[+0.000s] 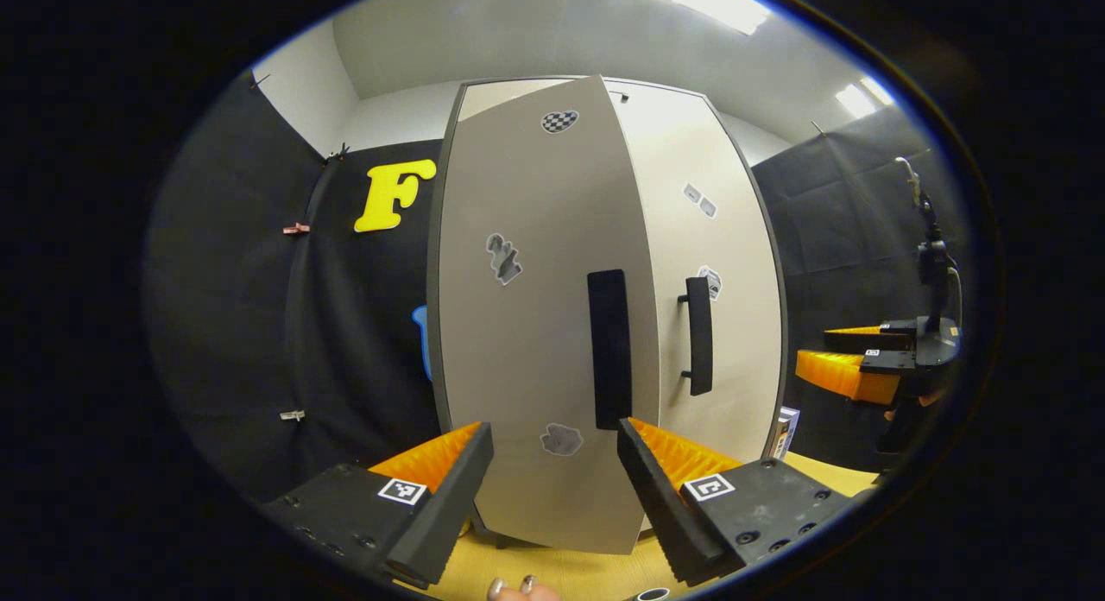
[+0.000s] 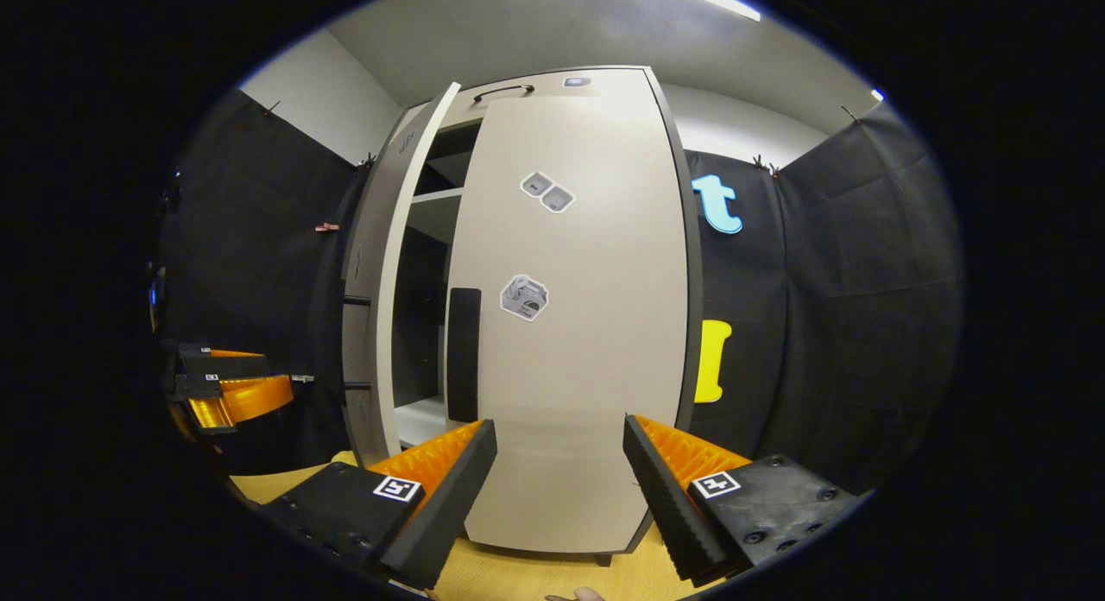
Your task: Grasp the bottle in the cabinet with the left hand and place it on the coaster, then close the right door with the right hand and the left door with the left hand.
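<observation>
Your left gripper (image 1: 554,463) sits nearest the lens, jaws wide, nothing between them. Left door (image 1: 527,325) is dead ahead of it, still swung out partway, its free edge and black handle (image 1: 609,349) a bit right of jaw centre; handle runs vertical. Right door (image 1: 716,264) behind it looks shut or nearly so, own handle (image 1: 699,335) vertical too.

Right gripper view: right gripper (image 2: 559,463) also wide open and empty, facing the right door (image 2: 570,325) square on. Left door (image 2: 375,299) shows edge-on, gap into the cabinet between the two, shelves (image 2: 436,195) visible inside, no bottle on what you can see of them.

Judgement: right door done, left door is what's left. Left gripper is the nearer one, so push on the door face left of the handle, toward the cabinet.

Hard to tell: bottle and coaster. A small round rim (image 1: 653,594) is cut off at the bottom edge of left gripper view, could be the bottle top, can't confirm. Fingertips (image 1: 509,587) peek in there too. Can't see if right door is fully latched.
</observation>
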Demonstrator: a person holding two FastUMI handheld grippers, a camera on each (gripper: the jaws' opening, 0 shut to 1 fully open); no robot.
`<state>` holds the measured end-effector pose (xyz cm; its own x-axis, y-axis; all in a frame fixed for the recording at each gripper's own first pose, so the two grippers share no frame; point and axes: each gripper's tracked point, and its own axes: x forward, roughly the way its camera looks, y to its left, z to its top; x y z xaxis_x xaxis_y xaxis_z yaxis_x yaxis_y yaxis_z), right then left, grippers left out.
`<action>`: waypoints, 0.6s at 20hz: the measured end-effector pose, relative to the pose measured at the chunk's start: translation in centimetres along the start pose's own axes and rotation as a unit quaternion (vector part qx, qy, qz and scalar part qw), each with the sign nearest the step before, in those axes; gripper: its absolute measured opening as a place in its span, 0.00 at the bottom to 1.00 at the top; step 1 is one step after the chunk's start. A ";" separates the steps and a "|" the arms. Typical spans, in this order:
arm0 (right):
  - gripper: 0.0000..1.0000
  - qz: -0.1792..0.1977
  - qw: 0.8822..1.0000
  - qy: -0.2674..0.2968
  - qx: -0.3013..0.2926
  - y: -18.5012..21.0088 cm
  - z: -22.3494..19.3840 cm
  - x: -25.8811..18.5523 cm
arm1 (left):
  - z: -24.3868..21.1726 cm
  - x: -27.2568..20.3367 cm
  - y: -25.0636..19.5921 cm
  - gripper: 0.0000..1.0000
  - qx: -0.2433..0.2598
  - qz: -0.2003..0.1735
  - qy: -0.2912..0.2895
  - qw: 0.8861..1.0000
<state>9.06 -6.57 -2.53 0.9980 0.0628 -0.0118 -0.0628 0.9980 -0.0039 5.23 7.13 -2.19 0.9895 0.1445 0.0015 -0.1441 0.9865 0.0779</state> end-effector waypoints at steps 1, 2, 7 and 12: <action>0.98 -0.001 1.000 -0.001 -0.005 0.0 0.1 -0.4 | -0.1 -0.3 0.1 0.93 -0.007 0.000 0.001 1.000; 0.98 -0.003 1.000 -0.001 -0.009 0.0 0.3 -0.6 | -0.1 -0.5 0.1 0.93 -0.015 -0.002 0.002 1.000; 0.98 -0.002 1.000 -0.006 0.002 1.0 1.1 -2.0 | 0.7 -2.0 0.5 0.93 -0.029 -0.008 -0.001 1.000; 0.98 0.004 1.000 -0.009 0.000 2.5 2.0 -4.4 | 1.1 -4.1 0.7 0.93 0.000 -0.014 -0.004 1.000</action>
<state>4.56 -4.38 -0.50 0.9974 0.0711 0.0063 -0.0711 0.9975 -0.0030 1.04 7.12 -1.07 0.9931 0.1169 0.0076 -0.1171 0.9900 0.0787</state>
